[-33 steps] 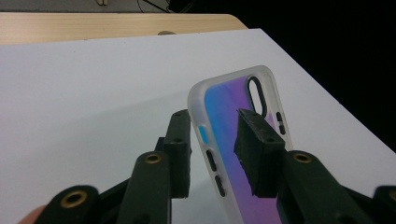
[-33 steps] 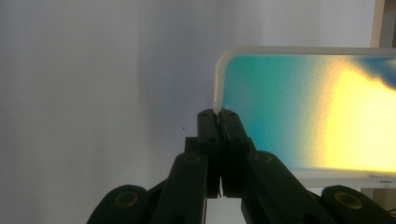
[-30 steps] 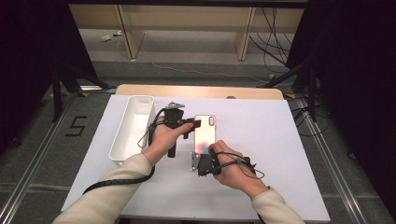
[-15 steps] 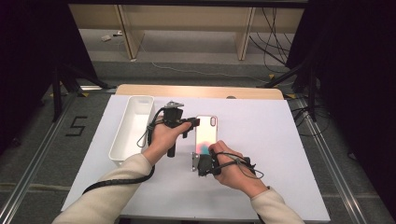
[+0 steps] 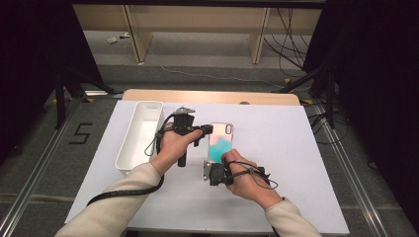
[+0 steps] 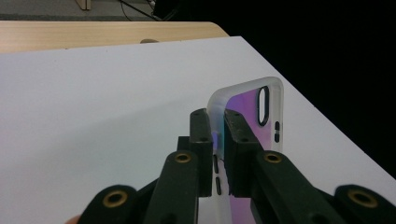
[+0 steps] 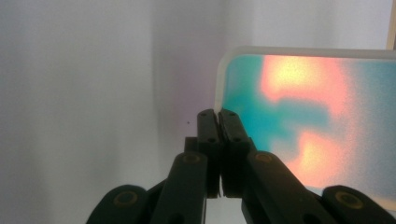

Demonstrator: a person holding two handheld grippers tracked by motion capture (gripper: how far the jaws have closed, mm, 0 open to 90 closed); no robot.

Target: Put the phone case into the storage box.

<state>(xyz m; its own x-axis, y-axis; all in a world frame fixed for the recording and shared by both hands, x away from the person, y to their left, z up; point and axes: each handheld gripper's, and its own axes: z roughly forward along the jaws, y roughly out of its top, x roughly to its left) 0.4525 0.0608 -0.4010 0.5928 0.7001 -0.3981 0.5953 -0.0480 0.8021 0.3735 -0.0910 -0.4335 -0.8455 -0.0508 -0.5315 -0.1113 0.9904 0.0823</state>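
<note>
One case (image 5: 220, 141), one white bin (image 5: 139, 134) at nine o'clock of it, two grippers (image 5: 203, 132) (image 5: 215, 170) on one table (image 5: 291, 148).

- White tray (image 5: 140, 134) near the left edge of the table (image 5: 306, 148), long side along that edge
- White sheet covers the table; bare wood strip (image 5: 207, 96) at the far edge

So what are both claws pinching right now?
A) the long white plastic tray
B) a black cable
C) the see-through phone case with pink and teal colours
C: the left claw and the right claw each clamp an edge of the see-through phone case with pink and teal colours.
</note>
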